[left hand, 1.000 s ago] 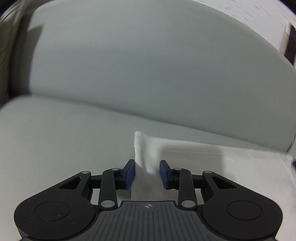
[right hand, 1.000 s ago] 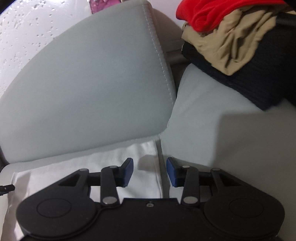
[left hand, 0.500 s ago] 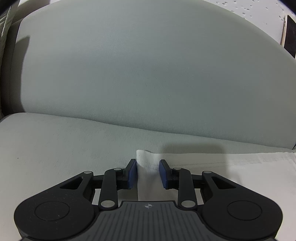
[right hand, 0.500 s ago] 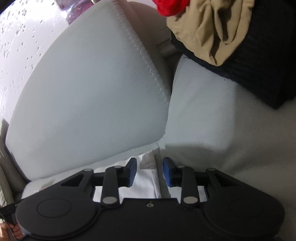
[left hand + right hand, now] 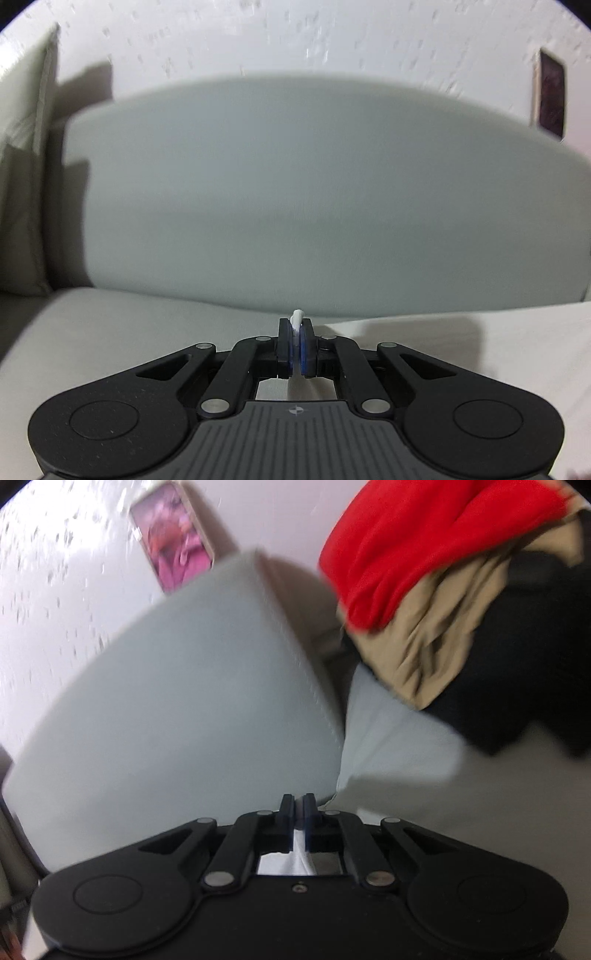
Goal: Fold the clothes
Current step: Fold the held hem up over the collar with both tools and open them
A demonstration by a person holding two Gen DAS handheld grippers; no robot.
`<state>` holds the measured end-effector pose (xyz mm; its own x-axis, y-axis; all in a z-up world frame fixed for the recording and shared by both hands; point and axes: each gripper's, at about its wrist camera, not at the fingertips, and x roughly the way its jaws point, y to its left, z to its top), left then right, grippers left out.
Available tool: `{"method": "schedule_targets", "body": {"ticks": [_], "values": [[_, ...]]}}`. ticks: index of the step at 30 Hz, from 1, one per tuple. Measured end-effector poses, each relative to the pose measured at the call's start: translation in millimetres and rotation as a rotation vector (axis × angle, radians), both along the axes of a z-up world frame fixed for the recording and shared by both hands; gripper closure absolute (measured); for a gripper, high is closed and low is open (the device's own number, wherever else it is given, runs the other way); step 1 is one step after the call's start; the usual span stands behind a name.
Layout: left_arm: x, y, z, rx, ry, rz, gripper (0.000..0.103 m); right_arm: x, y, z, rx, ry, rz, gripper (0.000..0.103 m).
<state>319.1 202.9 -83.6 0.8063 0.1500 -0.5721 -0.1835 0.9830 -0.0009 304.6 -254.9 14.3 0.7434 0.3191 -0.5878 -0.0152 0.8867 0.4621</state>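
A white garment (image 5: pixel 424 343) lies spread on the pale sofa seat, stretching to the right in the left wrist view. My left gripper (image 5: pixel 296 332) is shut on its corner, and a small tuft of white cloth pokes up between the blue pads. In the right wrist view my right gripper (image 5: pixel 298 806) is shut on the white garment (image 5: pixel 291 860), which shows only as a strip behind the closed jaws. Both grippers are raised and face the sofa backrest.
The grey-green backrest cushion (image 5: pixel 295 192) fills the view ahead. A pile of clothes, red (image 5: pixel 424 546), tan (image 5: pixel 443 635) and black (image 5: pixel 517 701), sits on the seat to the right. A beige cushion (image 5: pixel 22 184) stands at the left, a framed picture (image 5: pixel 173 554) on the wall.
Both grippers went from open around the white garment's edge to shut on it. Both have lifted, so more wall and backrest shows now.
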Motion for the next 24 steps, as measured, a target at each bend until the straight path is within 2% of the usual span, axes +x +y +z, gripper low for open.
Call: {"method": "schedule_targets", "body": {"ticks": [3, 8, 11, 14, 18, 21, 24], "values": [[-46, -2, 26, -0.049, -0.028, 0.009, 0.100, -36, -15, 20, 0.047, 0.028, -0.012, 0.098], [-127, 10, 47, -0.293, -0.019, 0.058, 0.100, -96, -41, 53, 0.126, 0.075, -0.032, 0.098], [-175, 5, 52, -0.317, 0.014, 0.060, 0.100, -132, -56, 72, 0.174, 0.103, -0.044, 0.099], [-218, -10, 50, -0.232, 0.049, 0.070, 0.099, -176, -64, 83, 0.183, 0.131, -0.039, 0.099], [-278, -36, 37, -0.151, 0.062, 0.172, 0.099, -235, -61, 66, 0.143, 0.167, -0.029, 0.099], [-303, -56, 29, -0.080, 0.049, 0.220, 0.099, -265, -59, 48, 0.121, 0.183, -0.044, 0.098], [-316, -56, 24, -0.044, 0.077, 0.225, 0.099, -286, -62, 37, 0.109, 0.192, -0.067, 0.099]]}}
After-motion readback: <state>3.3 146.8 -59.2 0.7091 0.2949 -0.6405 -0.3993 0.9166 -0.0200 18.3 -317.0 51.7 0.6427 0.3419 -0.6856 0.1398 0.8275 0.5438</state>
